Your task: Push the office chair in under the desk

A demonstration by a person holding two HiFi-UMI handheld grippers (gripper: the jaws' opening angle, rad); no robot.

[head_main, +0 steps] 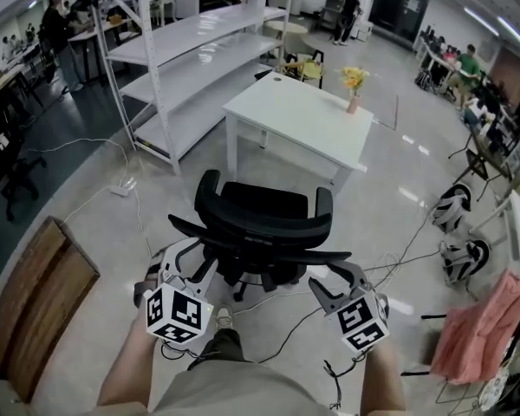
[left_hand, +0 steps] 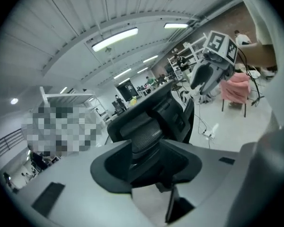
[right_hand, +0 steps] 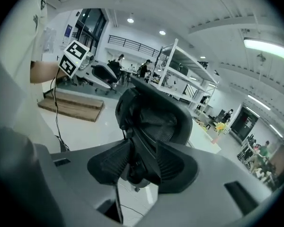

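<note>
A black mesh office chair [head_main: 258, 224] stands on the grey floor with its back toward me. It faces the white desk [head_main: 299, 115], with a gap of floor between them. My left gripper [head_main: 191, 263] is at the left end of the chair's back bar and my right gripper [head_main: 328, 282] at the right end. In the left gripper view the gripper [left_hand: 144, 162] stands open with the chair's back frame [left_hand: 146, 126] in the gap. The right gripper [right_hand: 142, 162] is likewise open, with the dark back frame [right_hand: 154, 117] between its jaws.
A vase of yellow flowers [head_main: 354, 85] stands on the desk's far side. White metal shelving [head_main: 191, 50] rises to the left of the desk, and a wooden platform [head_main: 35, 293] lies at the near left. Cables and a power strip [head_main: 123, 185] cross the floor. Pink cloth [head_main: 485, 323] hangs at the right.
</note>
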